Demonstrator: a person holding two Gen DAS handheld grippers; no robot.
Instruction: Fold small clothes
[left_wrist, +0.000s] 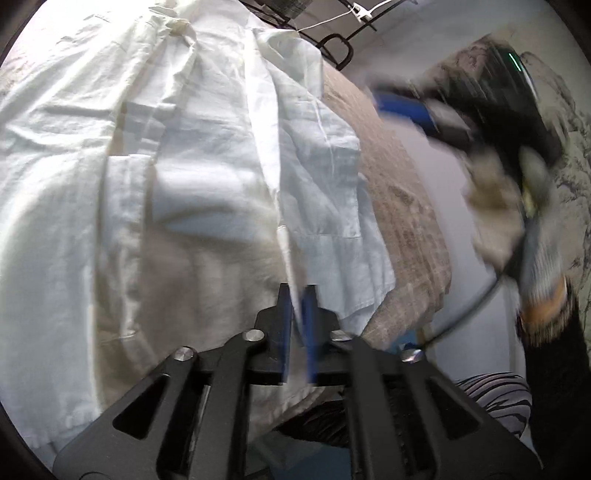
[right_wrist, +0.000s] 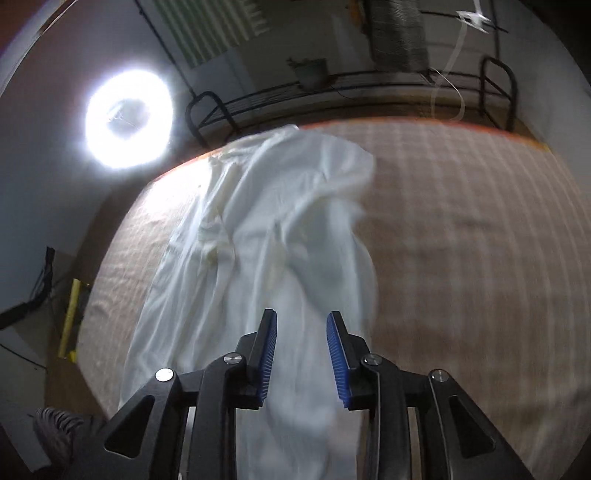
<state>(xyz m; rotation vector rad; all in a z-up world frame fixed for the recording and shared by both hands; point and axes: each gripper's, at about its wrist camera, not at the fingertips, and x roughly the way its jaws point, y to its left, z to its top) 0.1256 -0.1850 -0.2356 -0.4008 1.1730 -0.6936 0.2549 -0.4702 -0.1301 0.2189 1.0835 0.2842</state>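
The crumpled white cotton shirt (right_wrist: 258, 251) lies on the beige checked cloth-covered table (right_wrist: 461, 240), toward the table's left half, running from the far edge down to the near edge under my fingers. In my left wrist view the same white shirt (left_wrist: 166, 166) fills most of the frame, open at the front with its collar at the far end and a patch pocket on the right front panel; the table cloth (left_wrist: 399, 206) shows bare to the right of it.

My left gripper (left_wrist: 297, 295) sits low at the near hem. Its two blue pads stand close together with a narrow gap, and a thin white edge of the shirt's front placket runs up between them. I cannot tell whether the pads press on that edge; the frame is blurred there.

My right gripper (right_wrist: 301, 332) hangs over the near part of the shirt, its blue ribbed pads (right_wrist: 269, 354) spread apart, with white cloth seen through the gap below them and nothing pinched. In the left wrist view my right gripper (left_wrist: 402, 107) shows as a motion-blurred shape to the far right, off the shirt, with the hand (left_wrist: 495, 206) that carries it.

Beyond the table's far edge stands a black wire rack (right_wrist: 332, 88), and a bright ring light (right_wrist: 129, 118) glares at far left.
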